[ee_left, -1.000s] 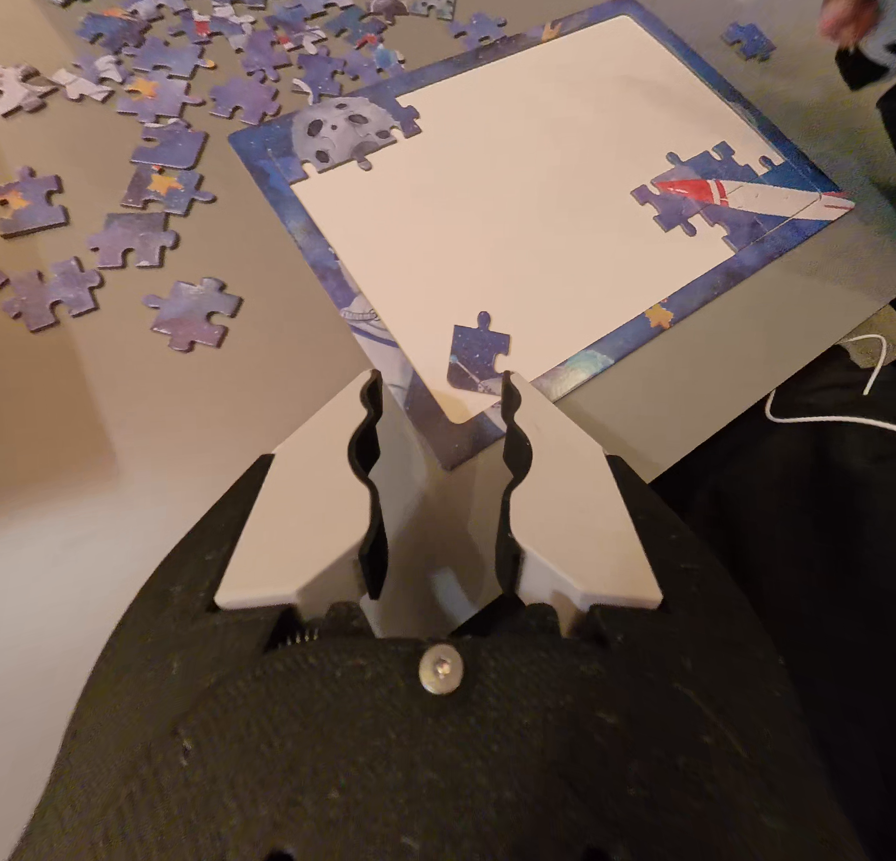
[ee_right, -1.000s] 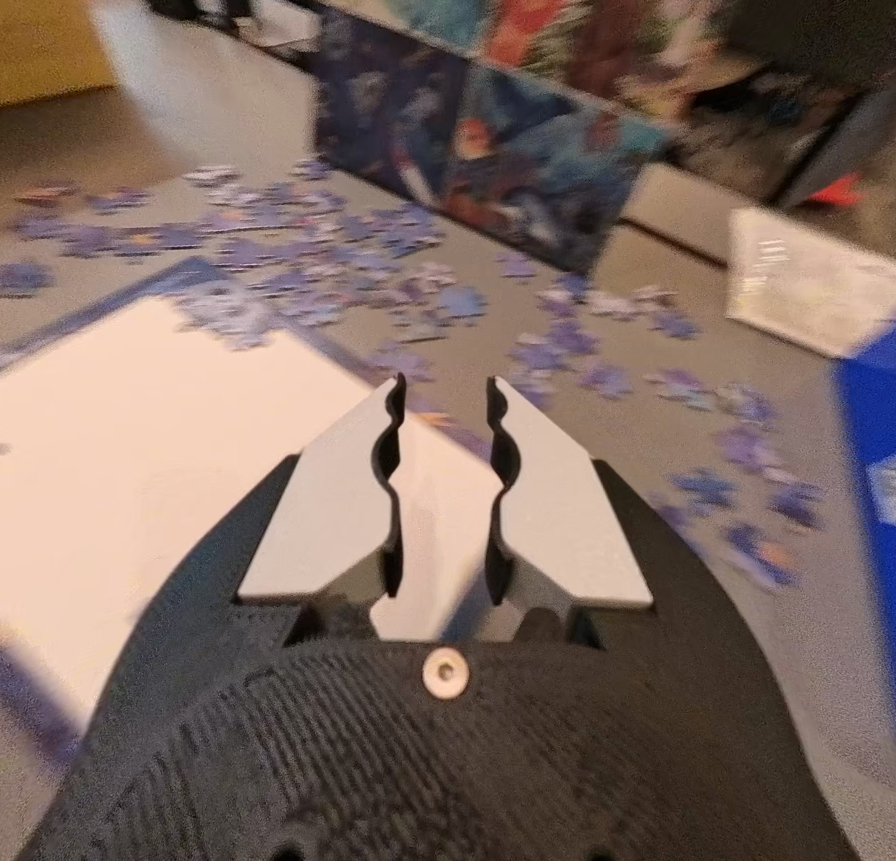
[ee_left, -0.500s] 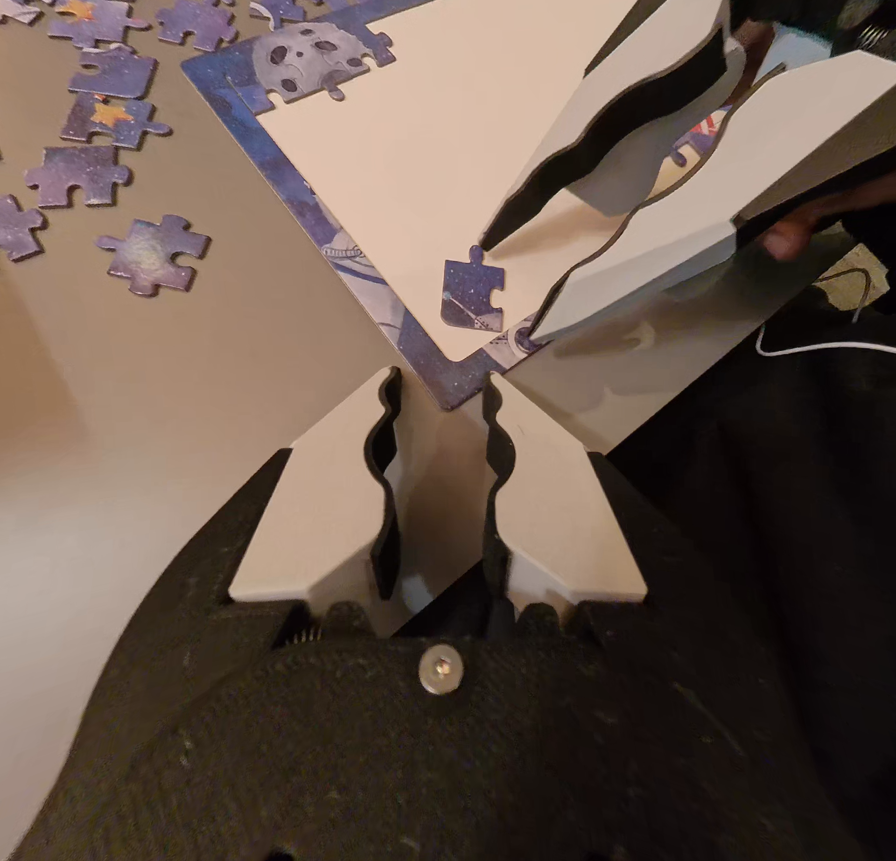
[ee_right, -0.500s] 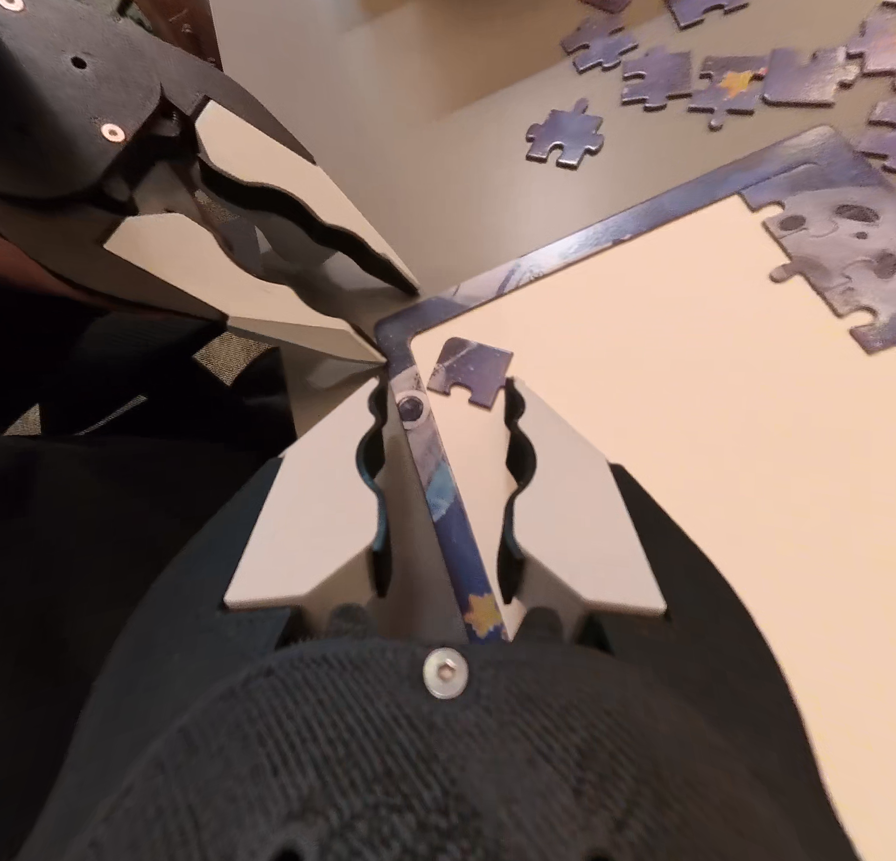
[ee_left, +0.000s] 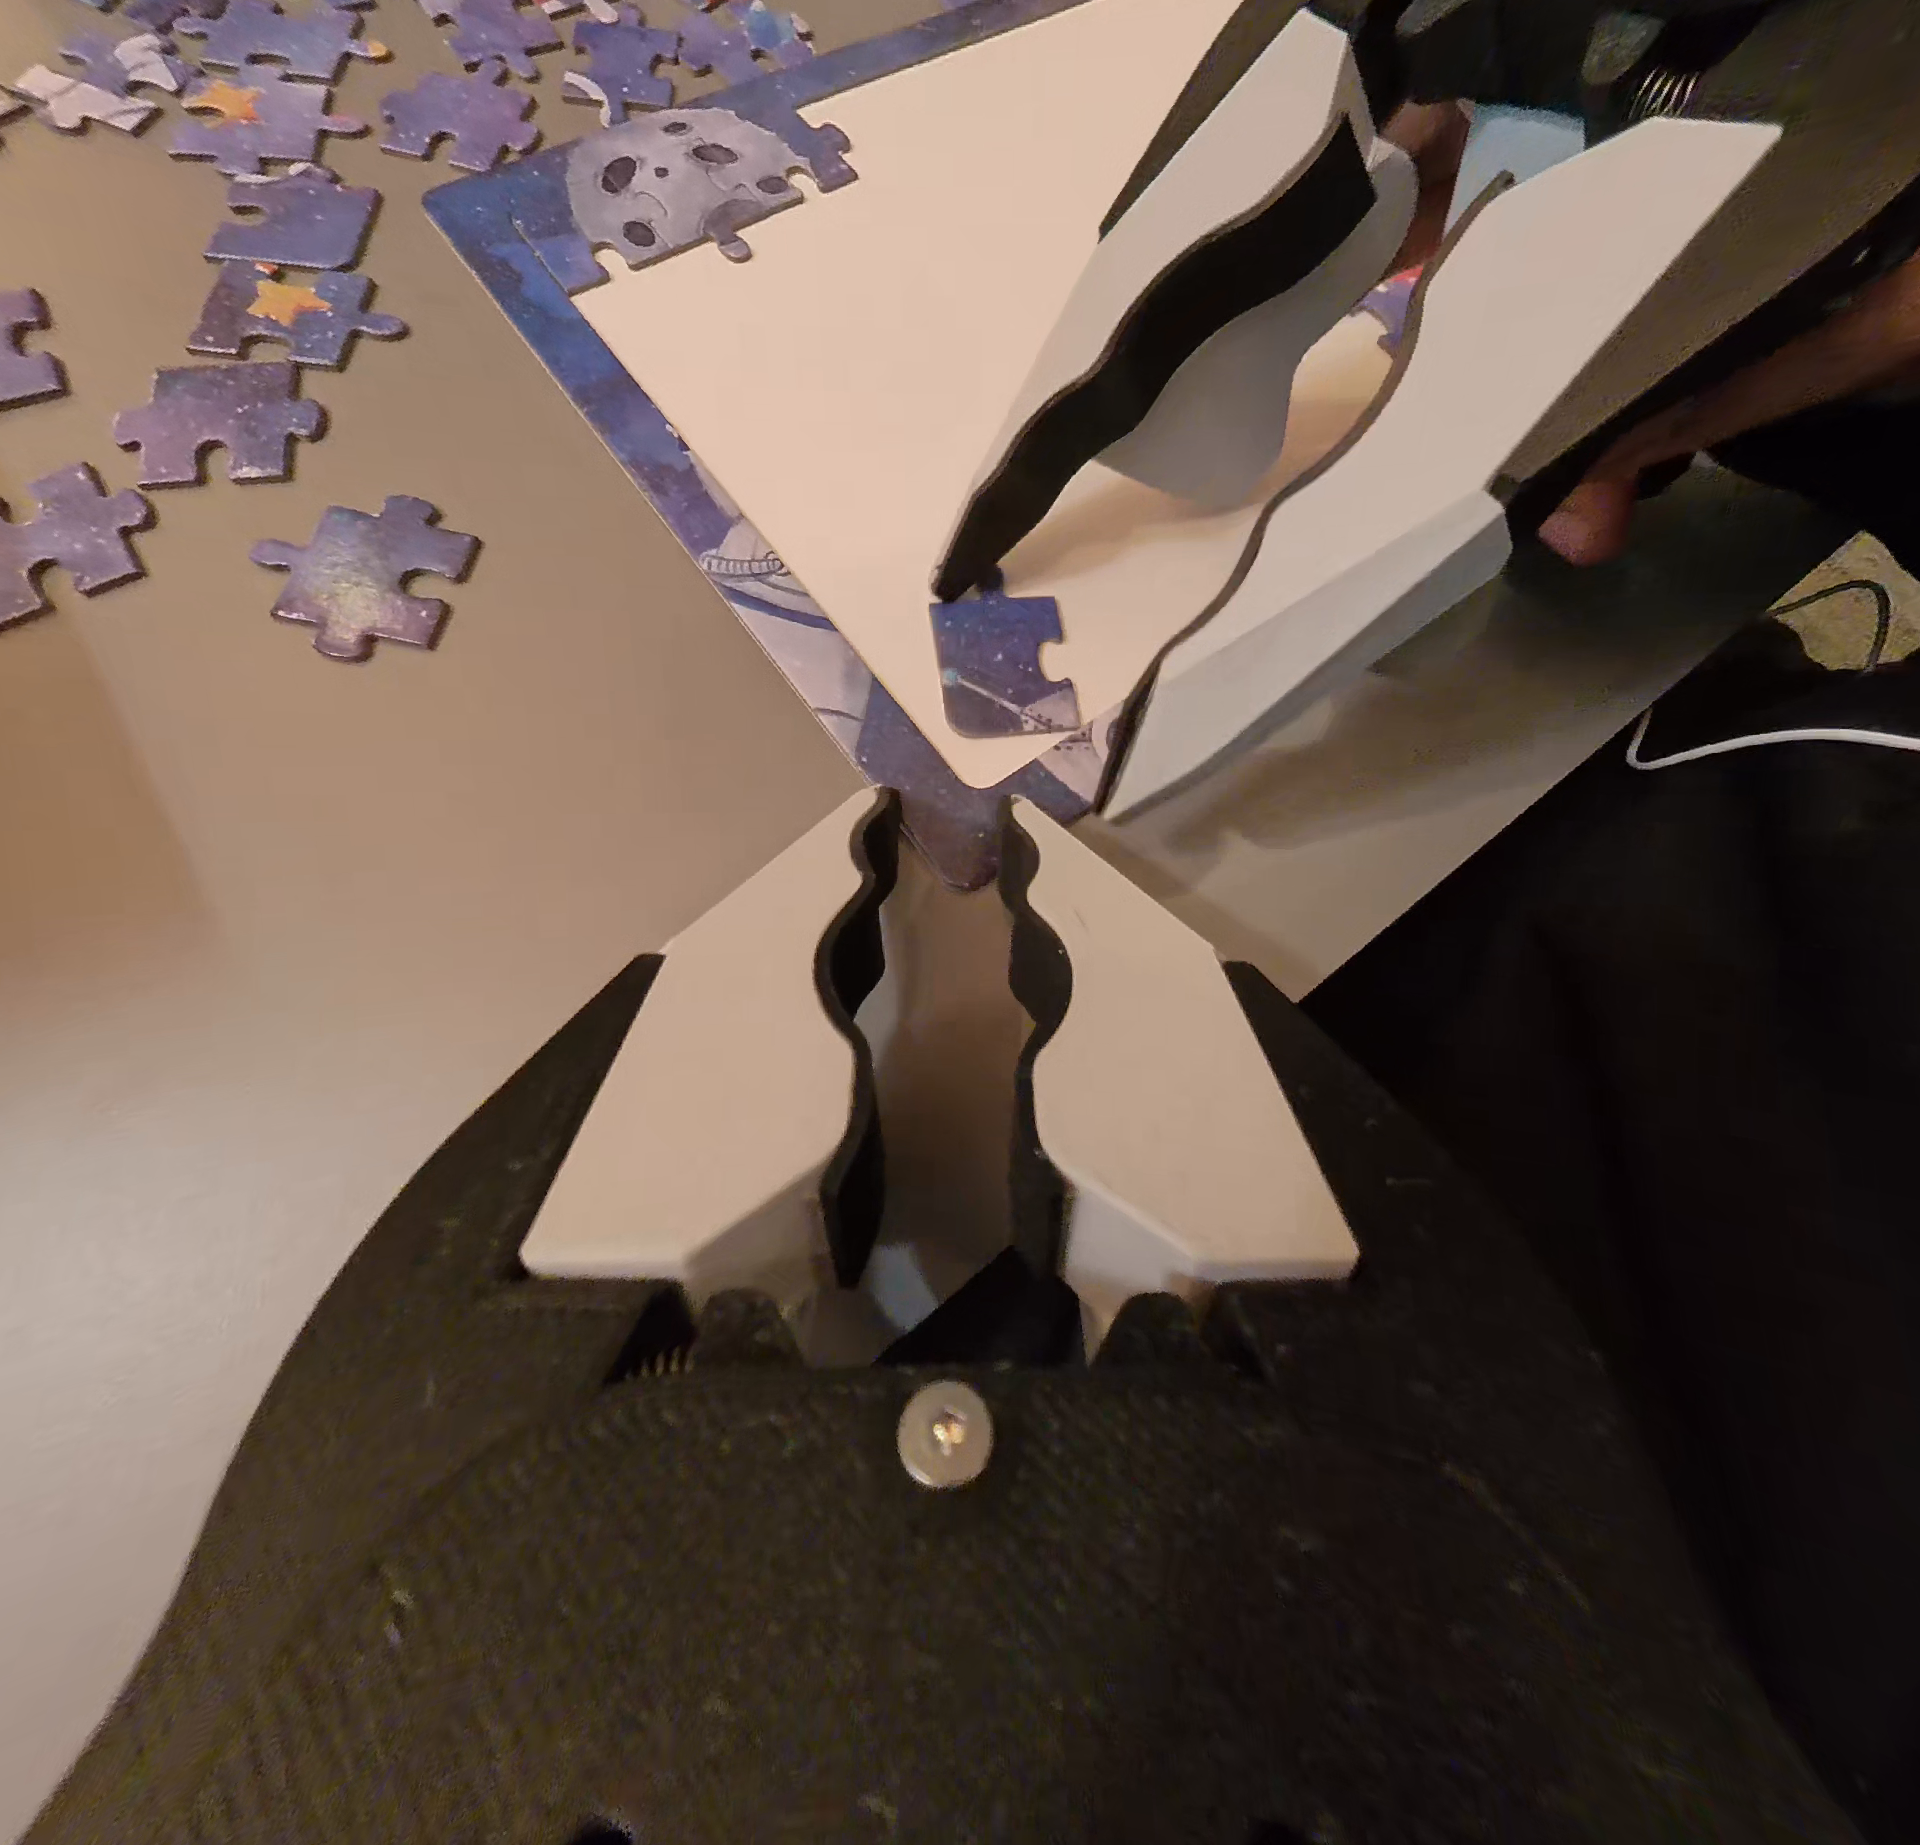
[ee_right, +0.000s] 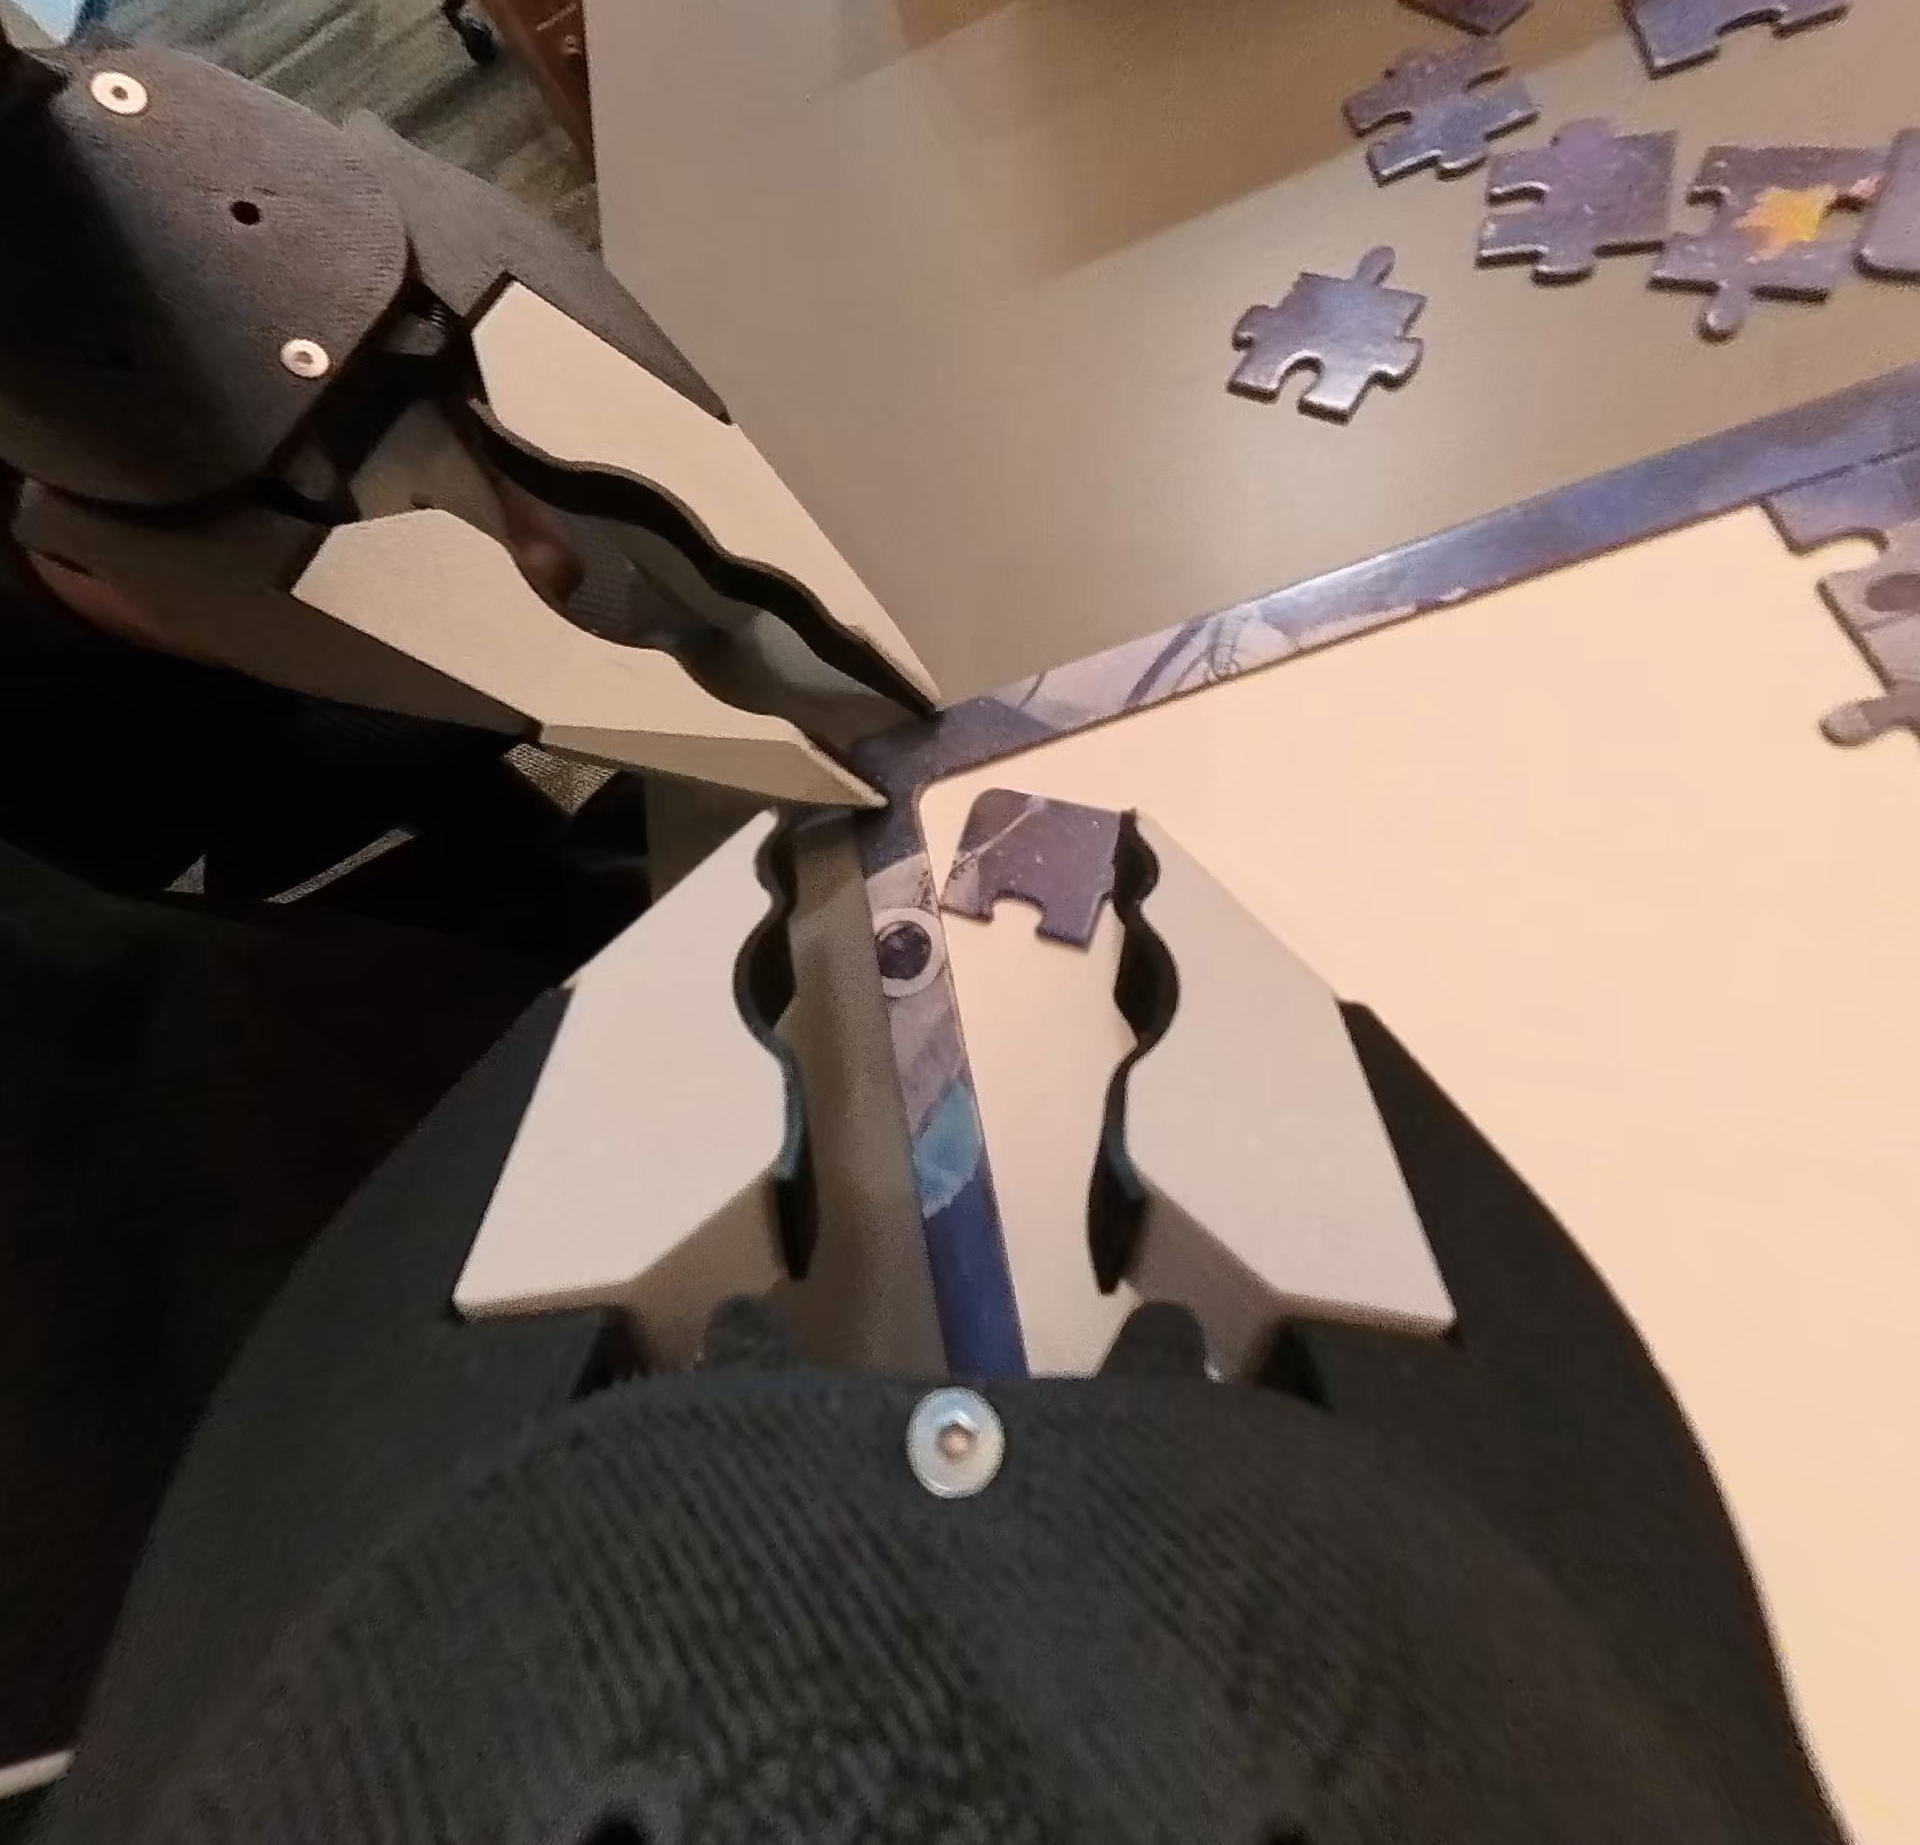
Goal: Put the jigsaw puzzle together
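The puzzle piece (ee_left: 1003,668), dark blue with one rounded corner, lies flat on the pale floor of the puzzle tray (ee_left: 831,424), just inside the corner nearest me and a little askew to the border.

Far left, loose pieces (ee_left: 364,580) are scattered over the tan table (ee_left: 416,860), well apart from both tools. A joined patch showing a grey moon (ee_left: 675,174) sits in the tray's far-left corner.

In the middle, the left gripper (ee_left: 948,824) has closed in on the tray's near corner. The jaws stand narrow, and both tips look pressed against the corner's two edges.

To the right, the right gripper (ee_right: 953,824) is spread wide and holds nothing. One fingertip (ee_left: 956,580) touches the piece's far edge. The other rests outside the border, so the jaws straddle both frame and piece.

My worry is that the pinch on that corner is small and wedge-shaped, so the tray could squirt out or swivel. A sideways push from that one fingertip could also ride the thin piece up over the border, or spin it.
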The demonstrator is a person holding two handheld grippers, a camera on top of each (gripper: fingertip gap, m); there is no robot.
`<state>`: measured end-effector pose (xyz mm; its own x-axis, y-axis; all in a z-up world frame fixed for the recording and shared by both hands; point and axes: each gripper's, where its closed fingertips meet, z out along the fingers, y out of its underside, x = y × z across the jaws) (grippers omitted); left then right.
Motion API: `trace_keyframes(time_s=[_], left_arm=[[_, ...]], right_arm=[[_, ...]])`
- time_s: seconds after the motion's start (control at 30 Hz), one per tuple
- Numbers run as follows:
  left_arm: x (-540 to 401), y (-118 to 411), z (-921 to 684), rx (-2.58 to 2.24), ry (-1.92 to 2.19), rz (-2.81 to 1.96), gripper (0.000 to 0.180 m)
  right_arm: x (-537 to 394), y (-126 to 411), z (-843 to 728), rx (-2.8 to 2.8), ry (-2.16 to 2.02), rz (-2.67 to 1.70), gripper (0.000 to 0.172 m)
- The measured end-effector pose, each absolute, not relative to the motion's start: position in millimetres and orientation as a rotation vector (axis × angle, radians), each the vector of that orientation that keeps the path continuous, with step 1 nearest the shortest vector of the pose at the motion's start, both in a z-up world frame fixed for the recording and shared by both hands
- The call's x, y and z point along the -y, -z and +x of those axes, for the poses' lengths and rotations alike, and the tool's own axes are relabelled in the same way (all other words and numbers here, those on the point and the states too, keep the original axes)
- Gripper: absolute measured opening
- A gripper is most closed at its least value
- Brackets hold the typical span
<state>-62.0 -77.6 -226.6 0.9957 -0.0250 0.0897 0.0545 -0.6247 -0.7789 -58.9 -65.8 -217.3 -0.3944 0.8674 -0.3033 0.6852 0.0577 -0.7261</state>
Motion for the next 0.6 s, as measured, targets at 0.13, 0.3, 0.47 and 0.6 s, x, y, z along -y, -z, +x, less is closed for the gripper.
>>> trace_keyframes(time_s=[0.13,0.3,0.47,0.6], left_arm=[[76,226,-63,0.025,0.118,-2.234,0.015],[76,226,-63,0.019,0.109,-2.234,0.016],[77,224,-62,0.037,0.149,-2.223,0.021],[84,225,-64,0.038,0.165,-2.238,0.027]], right_arm=[[76,216,-61,2.154,-1.266,-1.533,0.066],[85,216,-60,2.206,-1.25,-1.464,0.067],[79,205,-60,2.166,-1.251,-1.429,0.063],[70,197,-53,2.122,-1.274,-1.451,0.06]])
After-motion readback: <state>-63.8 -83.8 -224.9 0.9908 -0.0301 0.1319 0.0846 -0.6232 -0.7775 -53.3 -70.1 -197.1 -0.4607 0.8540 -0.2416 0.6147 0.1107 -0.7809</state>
